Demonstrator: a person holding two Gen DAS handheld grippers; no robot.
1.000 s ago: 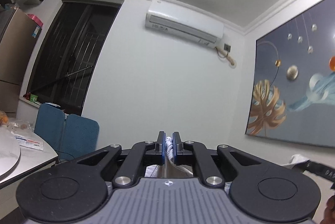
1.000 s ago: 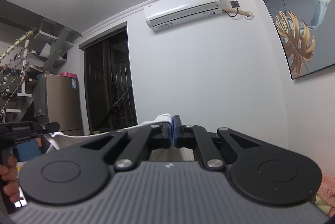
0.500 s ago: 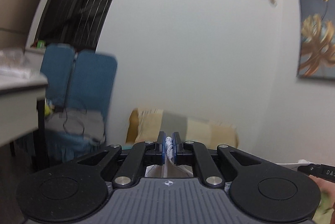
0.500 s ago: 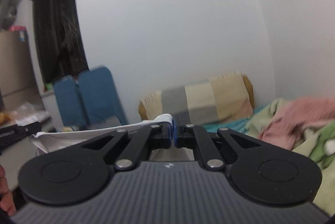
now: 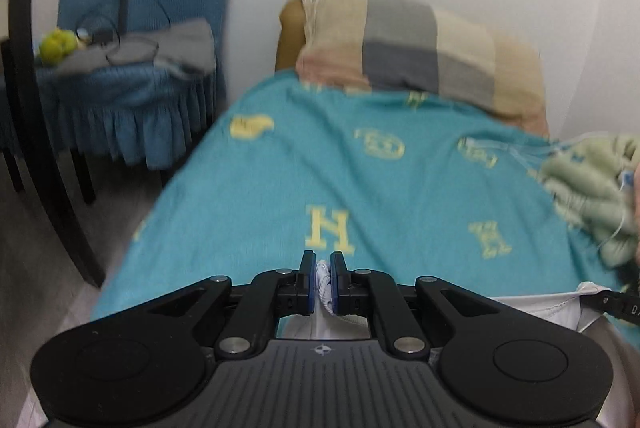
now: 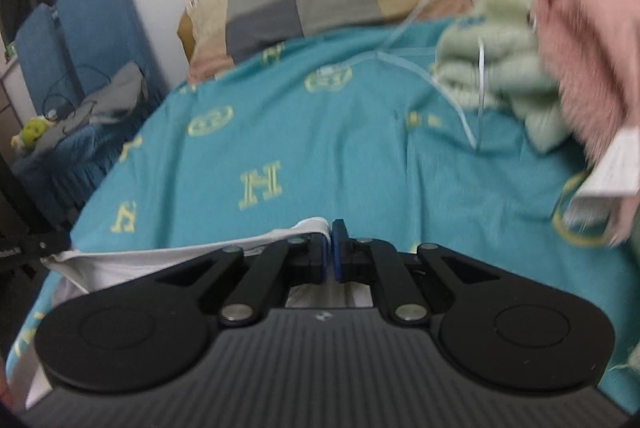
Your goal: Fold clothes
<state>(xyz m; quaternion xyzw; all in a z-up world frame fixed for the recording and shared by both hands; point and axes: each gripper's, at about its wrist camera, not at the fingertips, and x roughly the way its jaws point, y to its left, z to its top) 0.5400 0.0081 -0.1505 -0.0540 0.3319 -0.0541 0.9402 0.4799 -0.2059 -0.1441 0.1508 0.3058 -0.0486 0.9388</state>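
CHANGE: both views have swung from wall and ceiling down to the teal bedspread (image 5: pixel 360 164), so I judge laying-out is near | GRIP: left gripper (image 5: pixel 323 282) and right gripper (image 6: pixel 331 248) each clamped on the white garment (image 6: pixel 168 260) | GARMENT: lower frame, stretched between them above bedspread, unfolded, partly hidden.
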